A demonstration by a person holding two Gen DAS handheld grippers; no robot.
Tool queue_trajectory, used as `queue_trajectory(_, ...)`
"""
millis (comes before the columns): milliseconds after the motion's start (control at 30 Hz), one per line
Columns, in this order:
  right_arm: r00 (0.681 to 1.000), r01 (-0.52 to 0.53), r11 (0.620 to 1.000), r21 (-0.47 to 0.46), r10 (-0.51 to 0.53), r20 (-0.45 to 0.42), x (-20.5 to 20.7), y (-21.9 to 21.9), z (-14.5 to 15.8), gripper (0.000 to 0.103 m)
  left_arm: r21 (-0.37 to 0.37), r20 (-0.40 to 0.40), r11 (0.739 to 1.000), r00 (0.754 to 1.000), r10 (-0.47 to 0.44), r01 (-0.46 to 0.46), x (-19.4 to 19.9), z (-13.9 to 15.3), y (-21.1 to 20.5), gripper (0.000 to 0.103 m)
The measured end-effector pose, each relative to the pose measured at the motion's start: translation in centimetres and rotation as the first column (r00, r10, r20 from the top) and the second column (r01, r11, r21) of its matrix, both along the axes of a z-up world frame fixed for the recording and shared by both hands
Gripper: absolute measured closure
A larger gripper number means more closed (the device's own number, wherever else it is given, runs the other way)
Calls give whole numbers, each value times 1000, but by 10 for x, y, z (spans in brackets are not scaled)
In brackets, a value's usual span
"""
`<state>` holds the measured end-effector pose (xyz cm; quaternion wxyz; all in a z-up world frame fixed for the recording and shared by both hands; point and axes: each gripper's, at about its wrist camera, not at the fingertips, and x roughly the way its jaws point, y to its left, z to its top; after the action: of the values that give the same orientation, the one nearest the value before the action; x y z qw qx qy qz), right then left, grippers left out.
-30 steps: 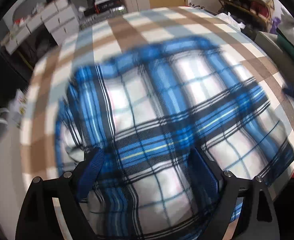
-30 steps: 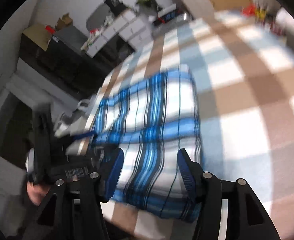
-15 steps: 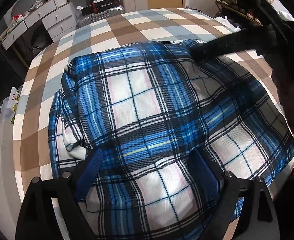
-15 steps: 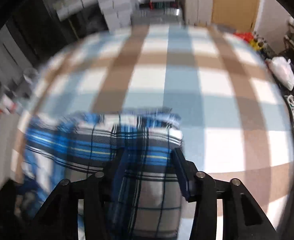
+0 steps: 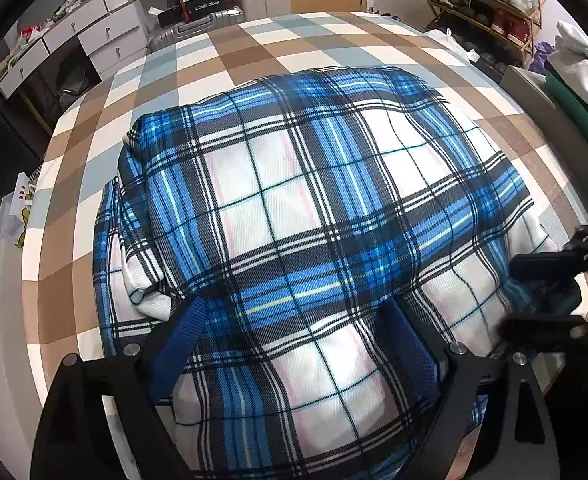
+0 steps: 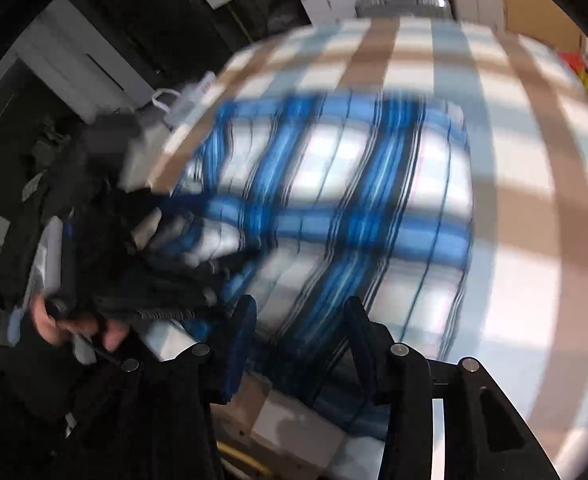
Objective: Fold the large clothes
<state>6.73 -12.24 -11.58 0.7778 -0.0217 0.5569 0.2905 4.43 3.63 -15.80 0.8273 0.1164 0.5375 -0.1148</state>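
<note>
L gripper [image 5: 294, 344]: jaws wide apart, pads on each side of a bulge of the blue plaid garment [image 5: 318, 208], maybe pressing it, cannot tell. R gripper [image 6: 298, 332]: jaws have just been closing, half apart over the garment's near edge, view blurred. Garment lies folded on the checked bedcover [image 5: 229, 56]; drawers [image 5: 69, 44] behind.

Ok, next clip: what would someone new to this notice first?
The blue and white plaid garment, folded into a thick bundle, fills the middle of the left wrist view on the brown, blue and white checked bedcover. The left gripper stands wide at the bundle's near edge. The right gripper comes in at the bundle's right edge; its own view is blurred.
</note>
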Motion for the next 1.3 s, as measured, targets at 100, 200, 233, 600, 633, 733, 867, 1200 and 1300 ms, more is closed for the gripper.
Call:
queue_trajectory(100, 999, 20, 1000, 14, -20, 41, -5, 1, -4, 58, 4, 18, 1000, 1000, -7, 7, -3, -1, 0, 15)
queue_trajectory(200, 999, 27, 999, 19, -28, 46, -12, 0, 20, 59, -1, 28, 1000, 1000, 0, 0, -4, -1, 0, 15)
queue_trajectory(233, 998, 19, 999, 34, -21, 62, -16, -1, 26, 59, -2, 29, 1000, 1000, 3, -3, -4, -1, 0, 15)
queue_trajectory(600, 1000, 13, 998, 60, -13, -5, -24, -3, 23, 59, -46, 16, 999, 1000, -6, 7, -7, 6, 6, 14)
queue_trajectory(633, 1000, 27, 998, 62, -28, 12, -25, -5, 26, 59, -60, 11, 998, 1000, -6, 7, -7, 9, 10, 14)
queue_trajectory(733, 996, 70, 997, 13, -69, -58, -17, -4, 4, 58, -121, 76, 991, 995, 69, -59, -6, 36, 39, 14)
queue_trajectory(867, 984, 72, 988, 138, -47, -173, -10, -10, 5, 33, -206, 61, 948, 963, 261, -244, 1, 43, 103, 14)
queue_trajectory(1200, 953, 301, 932, 204, -304, -17, 58, -70, 46, 36, -467, -246, 835, 950, 195, -292, 31, 2, 126, 14)
queue_trajectory(1300, 929, 371, 903, 219, -357, -102, 77, -84, 20, 36, -472, -246, 849, 960, 132, -237, 34, 3, 103, 14)
